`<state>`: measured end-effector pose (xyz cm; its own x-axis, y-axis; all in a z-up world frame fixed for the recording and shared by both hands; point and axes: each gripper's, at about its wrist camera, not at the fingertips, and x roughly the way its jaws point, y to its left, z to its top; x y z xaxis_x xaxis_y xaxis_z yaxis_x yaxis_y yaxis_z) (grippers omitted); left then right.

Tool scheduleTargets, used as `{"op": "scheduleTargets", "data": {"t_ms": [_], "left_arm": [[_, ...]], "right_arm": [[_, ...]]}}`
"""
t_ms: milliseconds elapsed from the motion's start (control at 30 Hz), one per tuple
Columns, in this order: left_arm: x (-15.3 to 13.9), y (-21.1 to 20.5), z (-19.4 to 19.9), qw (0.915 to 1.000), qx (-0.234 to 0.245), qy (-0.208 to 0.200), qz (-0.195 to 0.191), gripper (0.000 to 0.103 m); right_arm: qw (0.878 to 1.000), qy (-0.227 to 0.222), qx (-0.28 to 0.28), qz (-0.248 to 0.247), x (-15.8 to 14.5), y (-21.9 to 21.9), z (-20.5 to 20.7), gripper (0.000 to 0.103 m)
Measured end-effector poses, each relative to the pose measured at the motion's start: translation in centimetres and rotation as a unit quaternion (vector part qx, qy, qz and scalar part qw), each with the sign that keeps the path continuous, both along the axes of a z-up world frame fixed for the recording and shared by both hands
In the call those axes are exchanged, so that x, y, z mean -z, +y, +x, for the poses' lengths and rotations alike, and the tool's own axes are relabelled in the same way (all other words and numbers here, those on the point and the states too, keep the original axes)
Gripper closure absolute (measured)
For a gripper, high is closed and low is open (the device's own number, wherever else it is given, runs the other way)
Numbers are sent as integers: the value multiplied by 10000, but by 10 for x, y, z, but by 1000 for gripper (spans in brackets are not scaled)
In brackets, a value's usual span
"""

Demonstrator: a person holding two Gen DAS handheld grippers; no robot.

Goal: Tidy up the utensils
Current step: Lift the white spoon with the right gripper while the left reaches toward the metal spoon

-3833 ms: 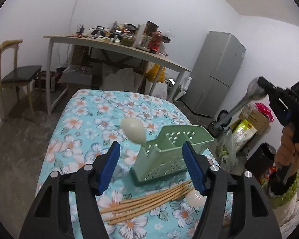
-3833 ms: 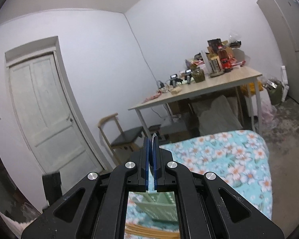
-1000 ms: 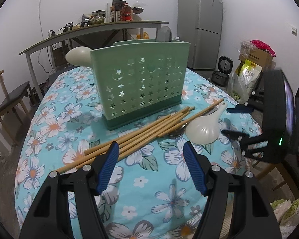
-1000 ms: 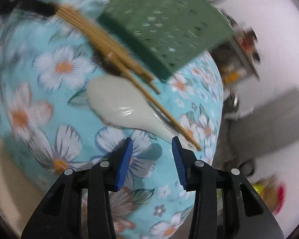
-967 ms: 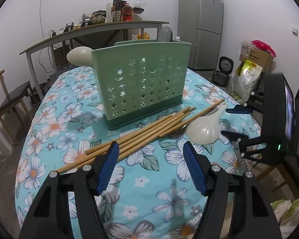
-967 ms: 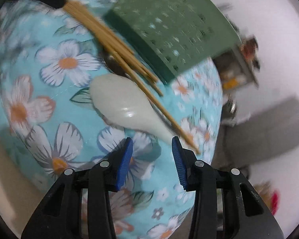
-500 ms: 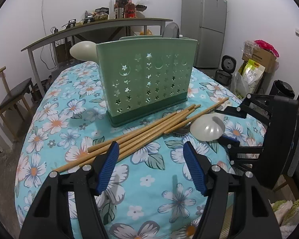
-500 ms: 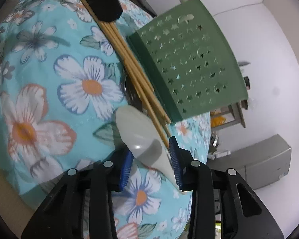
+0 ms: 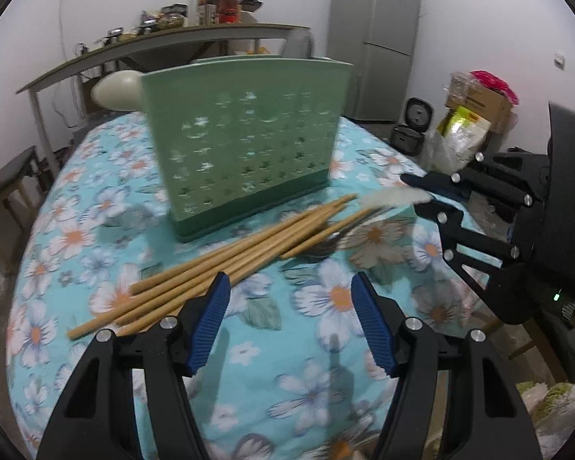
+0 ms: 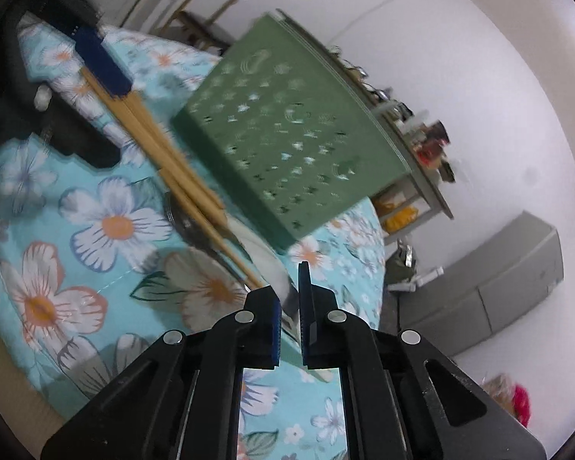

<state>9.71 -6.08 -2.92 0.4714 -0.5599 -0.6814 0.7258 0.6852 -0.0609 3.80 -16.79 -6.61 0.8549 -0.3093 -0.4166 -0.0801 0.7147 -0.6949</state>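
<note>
The right gripper [image 10: 288,306] has its jaws clamped on the white spoon [image 9: 387,196] by the chopsticks [image 9: 226,257], so lift slowly toward the green holder [image 9: 245,142], while the left gripper [image 9: 289,322] waits, jaws apart.

Turquoise tablecloth [image 9: 96,237] printed with white-and-orange flowers and dark green leaves — on it a pale green holder [image 9: 245,145] pierced with stars and moons, tan chopsticks [image 9: 226,264], a cream spoon [image 9: 387,197] — blue pads [image 9: 211,322] on black grippers
</note>
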Motion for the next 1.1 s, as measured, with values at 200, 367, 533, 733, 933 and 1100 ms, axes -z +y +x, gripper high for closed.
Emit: {"op": "scheduleTargets", "data": {"t_ms": [200,367,533,733,933,1100], "left_arm": [[12,-20,10,9981,369,496,-65,66],[28,-34,30,9953,300,913,80,72],[32,-32,52,9860,79,1601,-452,72],[41,-23,67,9662,-327,2307,-1101,73],[44,-17,74,9542,-654,2585,-1354,82],[48,-22,80,9498,-913,2703,-1285,90]], "right_arm": [[9971,-272,474,533,-19,-19,1,99],[9932,-396,700,847,-27,-29,3,100],[9914,-435,784,958,-31,-31,3,100],[9911,-419,795,982,-27,-31,2,99],[9908,-393,805,1012,-25,-30,1,99],[9897,-392,820,1107,-24,-32,3,98]]}}
